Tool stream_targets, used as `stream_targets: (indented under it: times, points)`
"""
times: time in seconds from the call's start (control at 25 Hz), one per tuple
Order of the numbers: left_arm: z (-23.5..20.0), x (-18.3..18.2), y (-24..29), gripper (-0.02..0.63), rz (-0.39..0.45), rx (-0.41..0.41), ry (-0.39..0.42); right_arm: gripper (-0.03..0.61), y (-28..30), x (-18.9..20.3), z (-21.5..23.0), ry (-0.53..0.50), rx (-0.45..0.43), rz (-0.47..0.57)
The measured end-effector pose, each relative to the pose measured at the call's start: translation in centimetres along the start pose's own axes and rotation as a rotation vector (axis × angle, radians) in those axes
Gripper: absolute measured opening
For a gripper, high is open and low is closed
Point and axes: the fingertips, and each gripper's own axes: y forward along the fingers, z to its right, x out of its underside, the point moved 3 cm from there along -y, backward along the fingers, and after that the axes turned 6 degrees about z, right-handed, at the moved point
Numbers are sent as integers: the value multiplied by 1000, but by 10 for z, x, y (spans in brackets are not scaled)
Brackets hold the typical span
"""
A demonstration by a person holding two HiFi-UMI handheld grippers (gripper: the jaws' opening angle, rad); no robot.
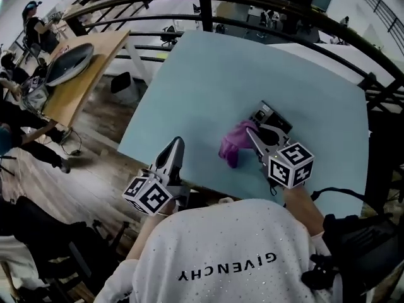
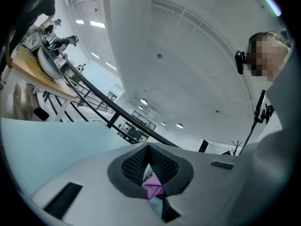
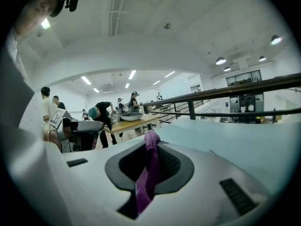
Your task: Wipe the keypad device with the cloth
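Observation:
A purple cloth (image 1: 232,145) hangs bunched on the light blue table (image 1: 208,81), and my right gripper (image 1: 250,132) is shut on its right side. In the right gripper view the cloth (image 3: 147,173) runs up between the closed jaws of my right gripper (image 3: 151,138). The dark keypad device (image 1: 273,116) lies just behind that gripper, partly hidden by it. My left gripper (image 1: 178,142) hovers over the table's near-left edge, apart from the cloth, jaws shut. In its own view my left gripper (image 2: 148,149) shows a purple scrap (image 2: 153,187) low in the gap; I cannot tell if it is held.
A wooden table (image 1: 95,74) with a dark round dish (image 1: 68,63) stands at far left, with people beside it. A dark curved railing (image 1: 252,5) runs behind the blue table. A black cable (image 1: 334,193) trails off the right gripper.

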Motion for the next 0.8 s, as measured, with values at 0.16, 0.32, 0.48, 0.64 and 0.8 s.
stream_targets:
  times: [0.16, 0.32, 0.48, 0.64, 0.8]
  points:
    - [-8, -3, 42, -8, -97, 91, -37, 31, -13, -15, 15, 24, 181, 70]
    - [2, -10, 75, -8, -178, 223, -49, 31, -26, -24, 30, 74, 339, 135]
    - [2, -12, 98, -7, -223, 308, -64, 31, -31, -31, 46, 128, 443, 186]
    - [-4, -8, 107, -7, -230, 322, -57, 31, -22, -26, 61, 151, 516, 194]
    - [-16, -8, 115, -8, -241, 299, 12, 31, 6, -2, 77, 195, 589, 158]
